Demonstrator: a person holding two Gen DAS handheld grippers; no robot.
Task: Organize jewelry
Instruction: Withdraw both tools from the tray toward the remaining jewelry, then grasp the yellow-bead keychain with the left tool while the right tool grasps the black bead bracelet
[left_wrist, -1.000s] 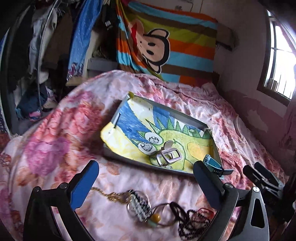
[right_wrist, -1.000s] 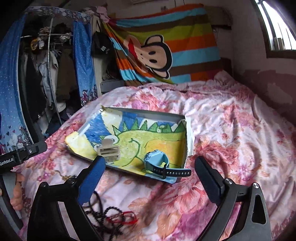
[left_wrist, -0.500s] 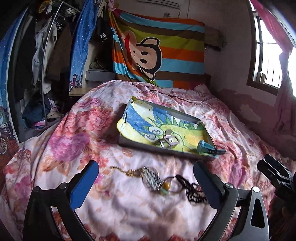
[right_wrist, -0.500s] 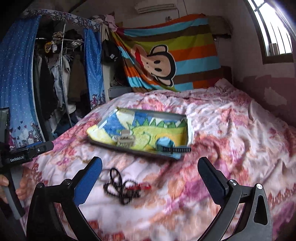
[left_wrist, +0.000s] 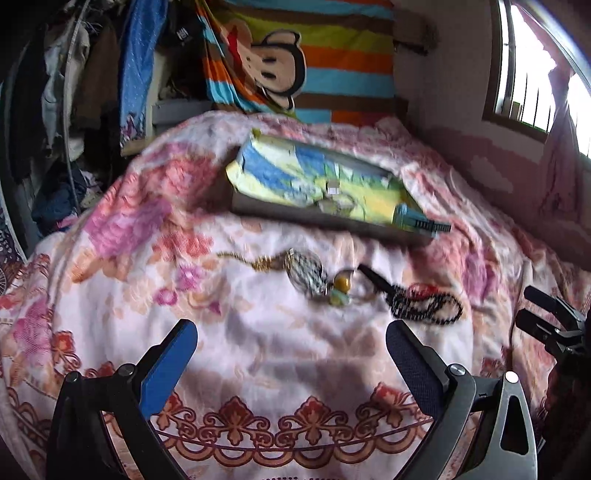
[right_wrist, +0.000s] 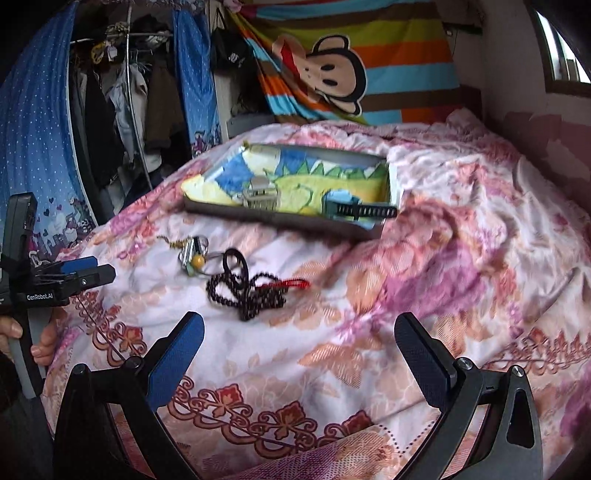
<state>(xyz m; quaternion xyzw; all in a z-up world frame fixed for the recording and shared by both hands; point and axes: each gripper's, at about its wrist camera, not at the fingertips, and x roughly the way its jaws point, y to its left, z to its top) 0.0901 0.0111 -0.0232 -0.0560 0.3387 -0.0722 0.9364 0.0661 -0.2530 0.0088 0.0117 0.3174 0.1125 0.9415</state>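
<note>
Hovering low over the near edge of the floral bedspread (right_wrist: 424, 280), both tools empty: left gripper (left_wrist: 291, 354) has its blue pads spread wide, right gripper (right_wrist: 299, 350) the same, nothing between the jaws of either. Going left to right in the right wrist view: a hand (right_wrist: 40, 343) on the left gripper's handle at the frame edge, partly cut off; then the loose jewelry on the spread, a gold chain (left_wrist: 240, 258) trailing left, ring cluster (right_wrist: 194, 253) with an amber bead, black hair tie (right_wrist: 234, 264) touching it, dark bead strand (right_wrist: 247, 295) with a red cord (right_wrist: 291, 284) on its right. All of it lies between the grippers and the tray (right_wrist: 280, 221), apart from the tray's front wall. Tray holds a silver hair clip (right_wrist: 260, 195) left of centre and a blue watch (right_wrist: 345, 205) at the right, its black strap overhanging the rim. Open bedding right of the tray and in front of both grippers. Left wrist view is motion-blurred; ring cluster detail unreadable there, and individual pieces in the tangle can't be separated.
</note>
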